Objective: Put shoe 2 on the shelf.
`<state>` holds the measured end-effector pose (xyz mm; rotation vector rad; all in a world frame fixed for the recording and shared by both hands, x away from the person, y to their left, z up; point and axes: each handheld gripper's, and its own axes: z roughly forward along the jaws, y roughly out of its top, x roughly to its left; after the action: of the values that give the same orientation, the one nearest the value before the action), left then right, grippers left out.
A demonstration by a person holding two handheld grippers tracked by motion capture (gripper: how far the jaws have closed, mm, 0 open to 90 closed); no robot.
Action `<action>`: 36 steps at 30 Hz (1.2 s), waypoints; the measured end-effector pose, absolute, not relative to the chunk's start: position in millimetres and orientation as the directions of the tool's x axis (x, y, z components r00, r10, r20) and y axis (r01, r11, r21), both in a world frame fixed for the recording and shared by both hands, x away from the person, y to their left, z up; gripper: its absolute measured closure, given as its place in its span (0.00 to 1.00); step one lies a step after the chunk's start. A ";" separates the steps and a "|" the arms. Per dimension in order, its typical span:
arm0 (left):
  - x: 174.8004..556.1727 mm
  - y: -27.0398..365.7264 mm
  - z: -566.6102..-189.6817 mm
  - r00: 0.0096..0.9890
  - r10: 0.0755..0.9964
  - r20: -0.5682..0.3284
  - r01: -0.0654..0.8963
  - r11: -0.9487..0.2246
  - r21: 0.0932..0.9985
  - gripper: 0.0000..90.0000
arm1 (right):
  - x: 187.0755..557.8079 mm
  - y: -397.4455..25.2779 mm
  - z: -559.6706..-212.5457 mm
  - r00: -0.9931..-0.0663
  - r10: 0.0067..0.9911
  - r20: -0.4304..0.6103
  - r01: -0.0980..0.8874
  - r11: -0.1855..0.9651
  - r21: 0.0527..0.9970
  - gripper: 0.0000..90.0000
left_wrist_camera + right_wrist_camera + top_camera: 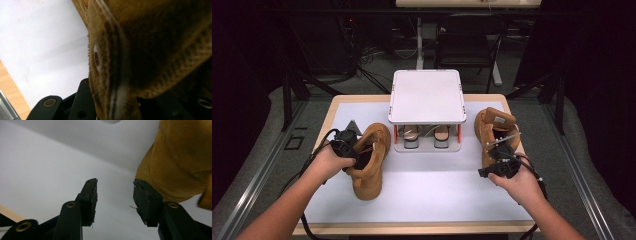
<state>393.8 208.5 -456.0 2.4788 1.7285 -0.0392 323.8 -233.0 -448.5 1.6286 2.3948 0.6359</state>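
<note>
Jaws on tan suede boot (pixel 371 160)

A wooden table (pixel 337 102) sits in the middle of the frame, almost wholly covered by a white sheet (pixel 427 195). On the sheet, a white two-level rack (pixel 427 97) stands at upper centre. A tan boot (pixel 371 160) lies left of centre, and a second tan boot (pixel 492 127) stands at the right.
</note>
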 end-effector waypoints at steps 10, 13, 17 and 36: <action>393.8 207.6 -456.1 0.351 0.933 -0.083 0.935 -0.344 0.081 0.83 | 348.4 -241.2 -398.5 -0.380 0.920 0.099 0.879 0.326 0.347 0.65; 393.7 207.5 -456.2 0.350 0.933 -0.082 0.936 -0.344 0.082 0.83 | 352.7 -242.2 -393.2 -0.372 0.925 0.084 0.883 0.324 0.339 0.65; 393.8 207.5 -456.3 0.348 0.934 -0.082 0.936 -0.342 0.081 0.83 | 362.8 -245.8 -383.1 -0.360 0.931 0.063 0.894 0.326 0.307 0.65; 394.0 207.0 -456.4 0.355 0.932 -0.077 0.934 -0.349 0.081 0.83 | 403.3 -240.0 -364.8 -0.340 0.940 0.016 0.925 0.332 0.185 0.65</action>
<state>394.0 207.0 -456.4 2.4933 1.7241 -0.0264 403.3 -240.0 -364.8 1.7462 2.4852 0.2463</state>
